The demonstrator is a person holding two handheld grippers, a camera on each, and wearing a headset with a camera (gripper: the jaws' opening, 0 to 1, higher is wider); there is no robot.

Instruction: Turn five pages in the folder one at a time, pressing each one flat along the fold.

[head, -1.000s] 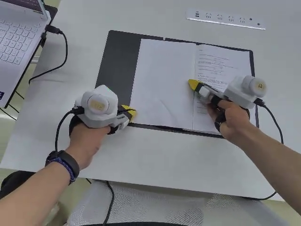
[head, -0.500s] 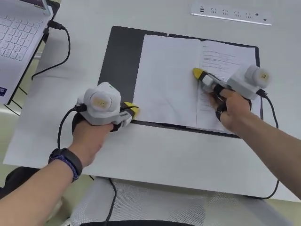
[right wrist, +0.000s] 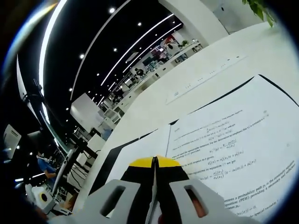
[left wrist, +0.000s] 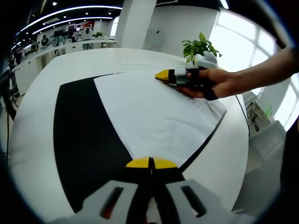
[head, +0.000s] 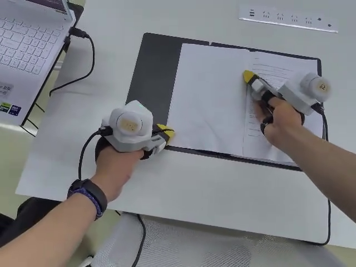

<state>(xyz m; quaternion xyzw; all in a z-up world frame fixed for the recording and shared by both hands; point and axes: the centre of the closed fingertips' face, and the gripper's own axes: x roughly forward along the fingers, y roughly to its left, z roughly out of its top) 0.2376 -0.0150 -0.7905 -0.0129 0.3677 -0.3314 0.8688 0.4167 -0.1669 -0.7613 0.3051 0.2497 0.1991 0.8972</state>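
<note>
A laptop sits well off to the left of the left gripper, on the white table, with a dark cable looping from it towards the person's left hand.

The left gripper's yellow-tipped jaws are pressed together with nothing between them. They point at the near edge of the open folder. Its black inside cover lies just ahead of and under the tips, and the near left corner of a blank white page is just beside them on the right. In the left gripper view that blank page runs forward and right from the tips to the right gripper, which lies far across the sheet. Whether the left tips touch the cover cannot be told.

The right gripper, held in the right hand, also has its jaws closed on nothing. Its tip lies at the fold, towards the far end of the pages. In the right gripper view the blank page falls to the left of the tips and the printed page spreads ahead and to the right. In the head view the printed page passes beneath the right hand.

A white power strip lies beyond the folder's far edge, well ahead of the right gripper.
</note>
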